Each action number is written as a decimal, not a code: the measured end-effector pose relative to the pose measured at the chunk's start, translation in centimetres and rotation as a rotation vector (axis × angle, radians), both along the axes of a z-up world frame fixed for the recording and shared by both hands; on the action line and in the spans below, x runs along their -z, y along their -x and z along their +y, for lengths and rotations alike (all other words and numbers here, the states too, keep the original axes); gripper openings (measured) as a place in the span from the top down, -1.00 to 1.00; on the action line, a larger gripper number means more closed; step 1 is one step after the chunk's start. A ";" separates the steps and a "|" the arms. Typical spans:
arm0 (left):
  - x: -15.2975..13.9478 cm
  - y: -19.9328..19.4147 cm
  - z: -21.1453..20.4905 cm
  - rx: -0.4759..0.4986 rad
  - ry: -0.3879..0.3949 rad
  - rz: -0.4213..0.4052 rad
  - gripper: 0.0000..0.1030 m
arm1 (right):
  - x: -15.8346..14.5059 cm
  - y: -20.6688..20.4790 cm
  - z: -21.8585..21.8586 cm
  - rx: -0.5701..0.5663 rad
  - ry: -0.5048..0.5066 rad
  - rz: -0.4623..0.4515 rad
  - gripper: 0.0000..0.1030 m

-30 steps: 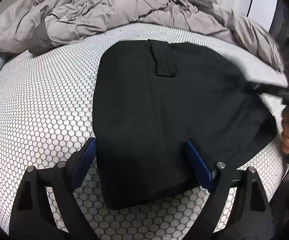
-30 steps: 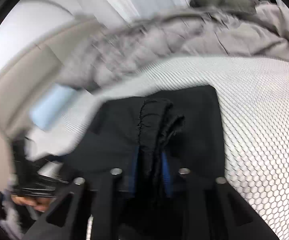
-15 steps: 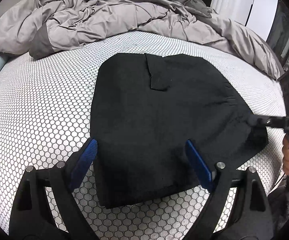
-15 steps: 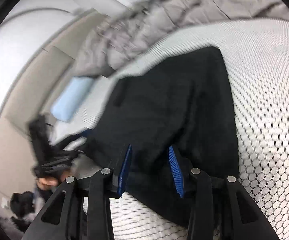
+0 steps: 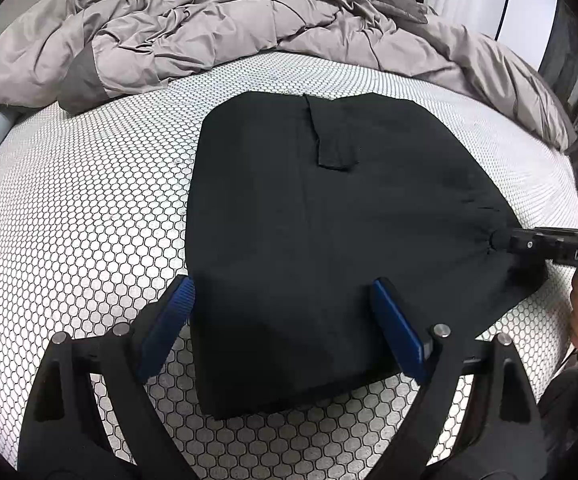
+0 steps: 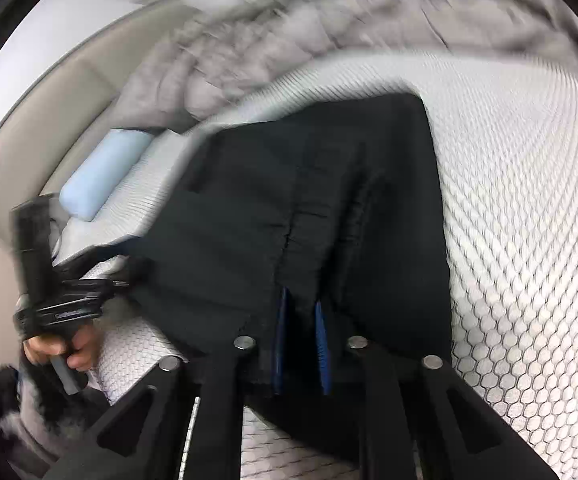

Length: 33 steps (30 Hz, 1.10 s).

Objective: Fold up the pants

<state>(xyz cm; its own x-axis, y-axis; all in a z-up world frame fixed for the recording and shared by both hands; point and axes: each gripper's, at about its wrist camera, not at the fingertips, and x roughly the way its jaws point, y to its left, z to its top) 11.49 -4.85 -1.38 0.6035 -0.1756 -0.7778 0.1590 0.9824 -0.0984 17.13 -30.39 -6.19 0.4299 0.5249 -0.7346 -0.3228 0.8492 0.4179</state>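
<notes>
A bedroom: rumpled grey duvet [image 5: 217, 36] on a mattress [image 5: 89, 208].

Honeycomb-patterned bed [image 5: 89, 208] (rumpled grey duvet [image 5: 209, 28])

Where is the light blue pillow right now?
Right wrist view, left side: the light blue pillow lies at the mattress edge against the beige headboard, beyond the black pants.

A bed [image 5: 89, 216] with a white honeycomb cover carries folded black pants [image 5: 329, 240] in the middle, a rumpled grey duvet [image 5: 209, 36] behind, and a pale blue pillow [image 6: 101, 172] at its edge
</notes>
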 end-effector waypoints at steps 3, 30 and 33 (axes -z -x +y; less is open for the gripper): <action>-0.8 0.3 0.1 -0.004 0.022 -0.014 -0.70 | -1.4 0.2 -1.1 0.007 -0.054 -0.016 0.61; -2.5 2.3 -1.1 0.295 0.041 -0.090 -0.61 | -1.7 2.7 8.4 -0.138 0.291 -0.271 0.47; -3.6 -0.3 1.0 0.167 0.118 -0.134 -0.61 | -2.2 1.1 9.1 -0.095 0.214 -0.267 0.43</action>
<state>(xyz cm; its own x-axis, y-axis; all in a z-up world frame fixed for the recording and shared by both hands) 11.84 -3.83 2.20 0.6547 -0.3664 -0.6611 0.3378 0.9243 -0.1778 16.00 -21.25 -4.04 0.5784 0.4182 -0.7004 -0.4784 0.8693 0.1240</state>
